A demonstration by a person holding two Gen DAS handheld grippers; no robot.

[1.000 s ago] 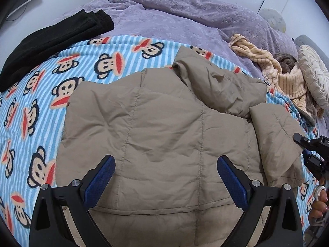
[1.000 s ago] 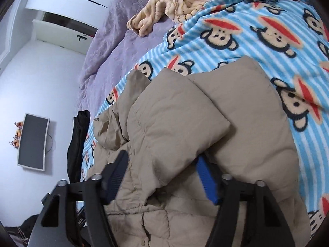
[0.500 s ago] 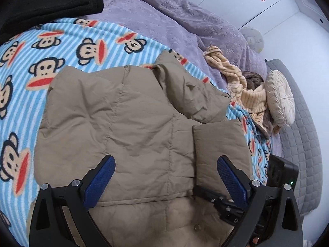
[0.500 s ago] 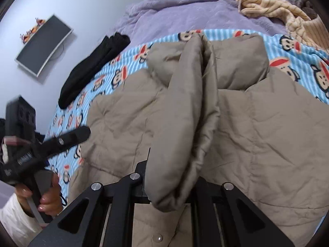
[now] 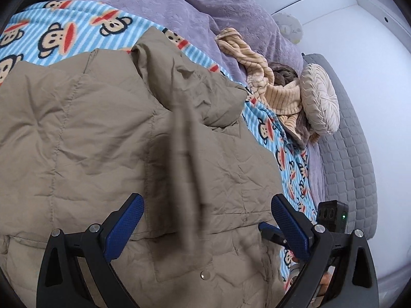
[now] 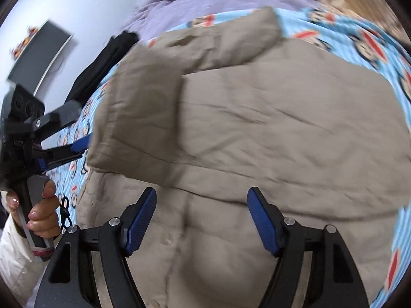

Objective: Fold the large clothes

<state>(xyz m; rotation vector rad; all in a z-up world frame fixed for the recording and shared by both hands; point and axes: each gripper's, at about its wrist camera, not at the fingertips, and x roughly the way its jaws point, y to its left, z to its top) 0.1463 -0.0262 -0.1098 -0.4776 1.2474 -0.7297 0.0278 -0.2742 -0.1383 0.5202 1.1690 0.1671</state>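
The bed carries a striped monkey blanket, and on that blanket lies the jacket, a big tan quilted one spread flat across most of both views. As a judgement, the fold is in its early part: 1 sleeve lies crossed over the body in the right wrist view, its cuff end toward the jacket's left edge, and the hood or collar sits bunched at the far end. In the left wrist view a blurred tan streak crosses the middle of the jacket; it may be that sleeve in motion, but the blur is too strong to tell. The other sleeve is not clearly visible, so I cannot say if it is folded in. What seems left is to square the sleeves, then bring the hem up over the body, perhaps in 2 passes, and flatten the puffy fill. The left gripper hovers above the lower front of the jacket with its jaws released wide, blue pads apart and nothing between them. The right gripper hangs over the snap placket near the hem, jaws likewise spread and empty, not touching cloth as far as the views show.
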